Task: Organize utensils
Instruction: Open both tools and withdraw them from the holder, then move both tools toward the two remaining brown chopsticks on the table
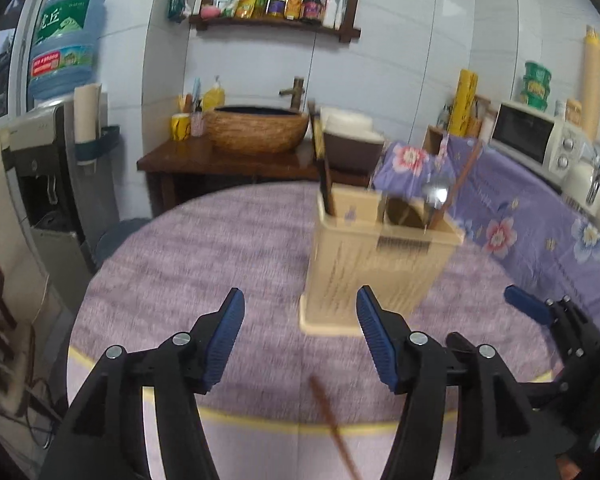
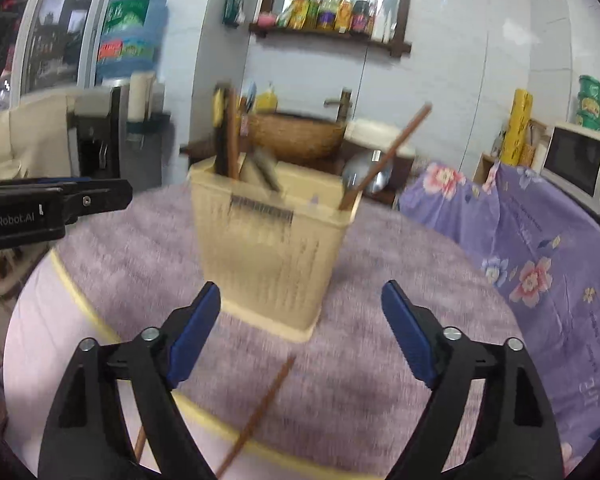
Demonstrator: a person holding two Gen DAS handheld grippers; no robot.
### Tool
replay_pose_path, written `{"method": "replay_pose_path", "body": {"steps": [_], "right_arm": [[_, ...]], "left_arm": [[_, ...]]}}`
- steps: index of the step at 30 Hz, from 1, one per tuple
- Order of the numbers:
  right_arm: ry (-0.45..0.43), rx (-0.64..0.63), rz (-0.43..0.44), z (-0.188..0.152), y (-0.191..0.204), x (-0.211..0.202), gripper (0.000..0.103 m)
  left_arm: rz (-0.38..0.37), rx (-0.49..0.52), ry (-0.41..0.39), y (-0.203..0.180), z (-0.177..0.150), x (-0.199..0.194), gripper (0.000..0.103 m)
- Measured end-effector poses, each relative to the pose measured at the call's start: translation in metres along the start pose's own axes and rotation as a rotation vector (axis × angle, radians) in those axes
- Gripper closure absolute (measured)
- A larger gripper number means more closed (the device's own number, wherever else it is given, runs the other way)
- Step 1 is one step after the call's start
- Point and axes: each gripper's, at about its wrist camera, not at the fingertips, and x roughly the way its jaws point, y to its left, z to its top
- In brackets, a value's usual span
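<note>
A beige utensil holder (image 1: 374, 264) stands on the round purple table (image 1: 204, 264); it also shows in the right wrist view (image 2: 272, 248). It holds a metal spoon (image 1: 435, 194), a brown chopstick (image 1: 462, 182) and dark-handled utensils (image 1: 323, 164). One brown chopstick (image 1: 334, 424) lies on the table near the front edge, also in the right wrist view (image 2: 260, 408). My left gripper (image 1: 300, 340) is open and empty, above that chopstick. My right gripper (image 2: 300, 336) is open and empty, just short of the holder; its finger (image 1: 528, 306) shows in the left wrist view.
A flowered purple cloth (image 2: 540, 248) covers a counter at the right with a microwave (image 1: 536, 136). A wooden stand with a woven basin (image 1: 260, 128) is behind the table. A water dispenser (image 1: 56, 140) stands at the left.
</note>
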Motion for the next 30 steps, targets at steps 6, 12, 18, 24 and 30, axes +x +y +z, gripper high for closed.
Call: {"method": "replay_pose_path", "body": {"steps": [6, 12, 18, 24, 30], "right_arm": [[0.230, -0.019, 0.019, -0.052, 0.022, -0.008, 0.013], [0.344, -0.006, 0.019, -0.082, 0.040, -0.018, 0.010], [0.410, 0.046, 0.002, -0.097, 0.037, -0.022, 0.007], [0.457, 0.045, 0.009, -0.108, 0.044, -0.020, 0.007], [0.485, -0.005, -0.015, -0.114, 0.053, -0.019, 0.007]], "left_arm": [[0.079, -0.047, 0.074, 0.014, -0.054, -0.006, 0.036], [0.191, -0.057, 0.074, 0.021, -0.084, -0.022, 0.029], [0.183, -0.082, 0.089, 0.024, -0.101, -0.036, 0.027], [0.168, -0.073, 0.101, 0.016, -0.111, -0.039, 0.026], [0.156, -0.049, 0.100, 0.008, -0.111, -0.041, 0.025]]}}
